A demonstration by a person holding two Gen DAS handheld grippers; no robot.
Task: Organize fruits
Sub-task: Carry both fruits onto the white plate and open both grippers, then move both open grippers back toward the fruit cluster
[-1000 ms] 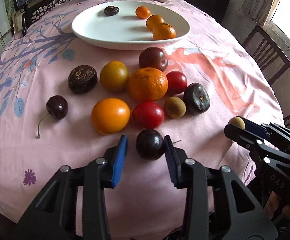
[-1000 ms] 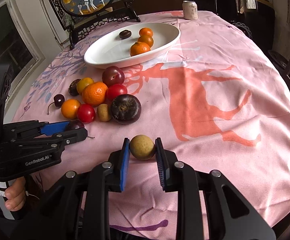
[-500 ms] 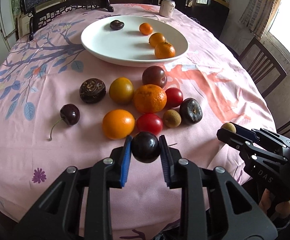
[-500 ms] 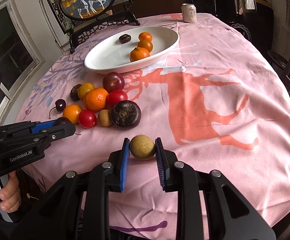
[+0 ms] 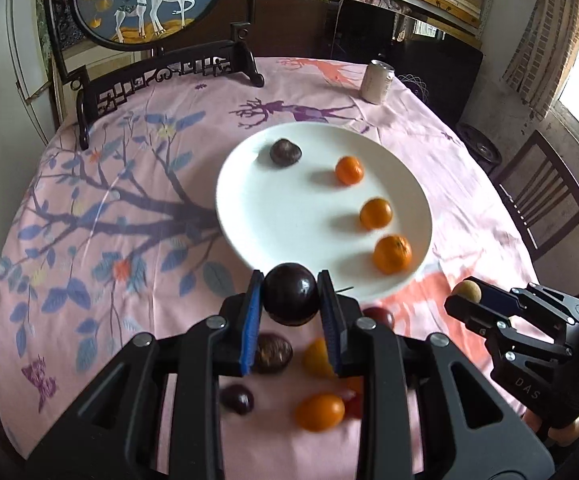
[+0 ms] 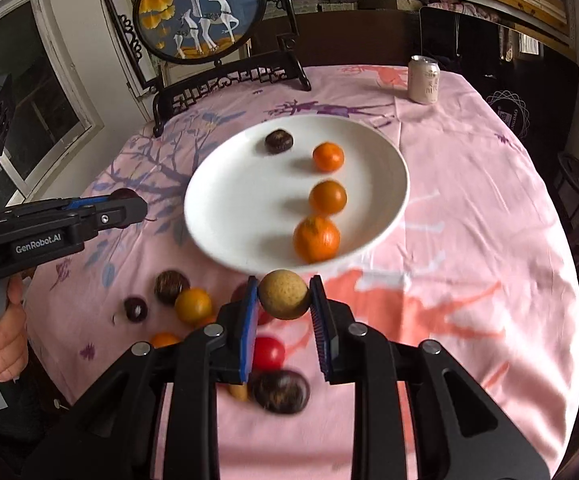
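Note:
My left gripper (image 5: 290, 300) is shut on a dark cherry (image 5: 290, 296) and holds it in the air just short of the near rim of the white plate (image 5: 273, 216). My right gripper (image 6: 283, 298) is shut on a tan longan (image 6: 284, 293), also raised near the plate (image 6: 225, 208). The plate holds three oranges (image 5: 392, 254) and a dark brown fruit (image 5: 285, 152). Several loose fruits (image 5: 320, 412) lie on the pink cloth below both grippers, partly hidden by the fingers.
A drinks can (image 5: 377, 81) stands at the far edge of the round table. A framed deer picture on a dark stand (image 5: 157, 12) is at the back left. A wooden chair (image 5: 541, 196) stands to the right of the table.
Both grippers have risen and moved forward toward the plate. The left one closed on the cherry and lifted it off the cloth; the right one kept its longan.

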